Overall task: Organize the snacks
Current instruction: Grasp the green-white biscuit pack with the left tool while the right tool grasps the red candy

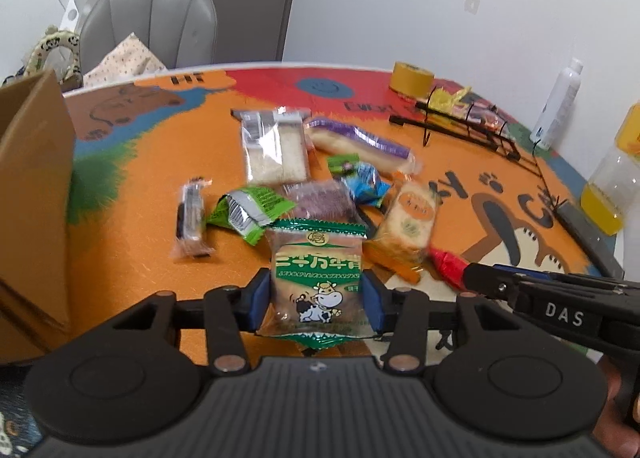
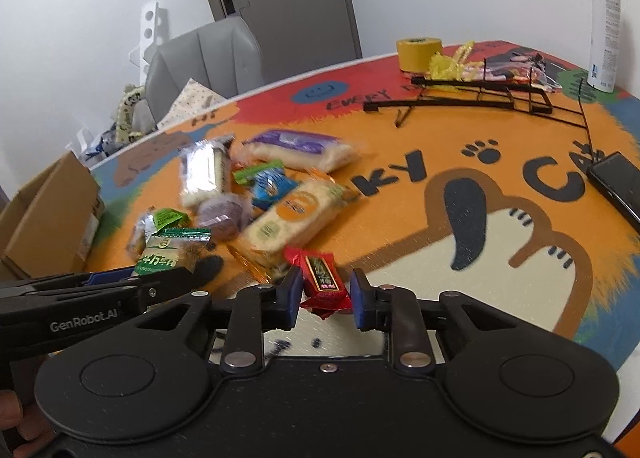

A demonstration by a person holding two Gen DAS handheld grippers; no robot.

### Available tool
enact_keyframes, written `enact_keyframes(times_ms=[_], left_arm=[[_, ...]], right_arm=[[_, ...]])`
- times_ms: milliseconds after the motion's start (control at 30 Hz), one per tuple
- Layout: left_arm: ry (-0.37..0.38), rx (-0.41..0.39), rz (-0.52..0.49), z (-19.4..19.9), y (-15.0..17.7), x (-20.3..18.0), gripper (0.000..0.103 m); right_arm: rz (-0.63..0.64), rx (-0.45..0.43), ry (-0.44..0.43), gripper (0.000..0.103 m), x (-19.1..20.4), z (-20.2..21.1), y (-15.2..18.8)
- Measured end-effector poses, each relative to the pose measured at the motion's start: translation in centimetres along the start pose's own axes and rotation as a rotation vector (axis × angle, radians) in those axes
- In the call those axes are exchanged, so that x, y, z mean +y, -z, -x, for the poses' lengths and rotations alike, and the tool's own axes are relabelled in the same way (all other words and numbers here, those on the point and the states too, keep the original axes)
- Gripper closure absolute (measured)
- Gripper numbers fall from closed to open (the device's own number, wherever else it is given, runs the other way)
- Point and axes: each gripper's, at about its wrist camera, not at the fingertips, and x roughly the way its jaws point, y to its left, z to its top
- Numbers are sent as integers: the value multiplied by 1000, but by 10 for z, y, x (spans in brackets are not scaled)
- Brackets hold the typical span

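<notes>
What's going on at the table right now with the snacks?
A person is sorting snacks with two handheld claws. The left claw is closed on the green cow-print packet; the right claw pinches the red wrapped snack. The other snacks lie in a loose pile on the orange mat, and a few packets already sit in the black wire rack.

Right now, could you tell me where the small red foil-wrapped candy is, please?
The small red foil-wrapped candy sits low in the centre of the right wrist view, pinched in the right tool, just beside the orange-labelled rice cracker pack.
</notes>
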Motion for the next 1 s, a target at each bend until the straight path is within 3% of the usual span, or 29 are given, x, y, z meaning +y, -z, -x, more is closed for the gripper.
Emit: enact_keyframes(times_ms=[100,133,167,367,400,467,600,833,1000], left_arm=[[4,-32,-3,14,-7,2,56],[5,-40,-5,17,-9,2,56],[5,-48,-4,21,-11,3,56],[4,-77,9,35,-17,13,56],[2,-82,11,38,-17,16,56],[-6,-91,17,41,-17,20,56],[-6,-85,27,40,-15,24,56],[3,-72,25,40,-10,26,56],[-10,-80,43,44,-11,32,56]], right_arm=[[6,-10,-18,85,8,2,-4],[13,-11,-22,90,11,2,-6],[13,-5,-32,103,13,1,-7],[-7,13,-31,102,14,-2,-8],[-38,32,-29,94,10,-4,-8],[-49,44,-17,88,6,-5,-4],[-31,56,6,45,11,-8,-1],[26,41,-43,43,26,-6,1],[103,97,-90,43,37,-13,11]])
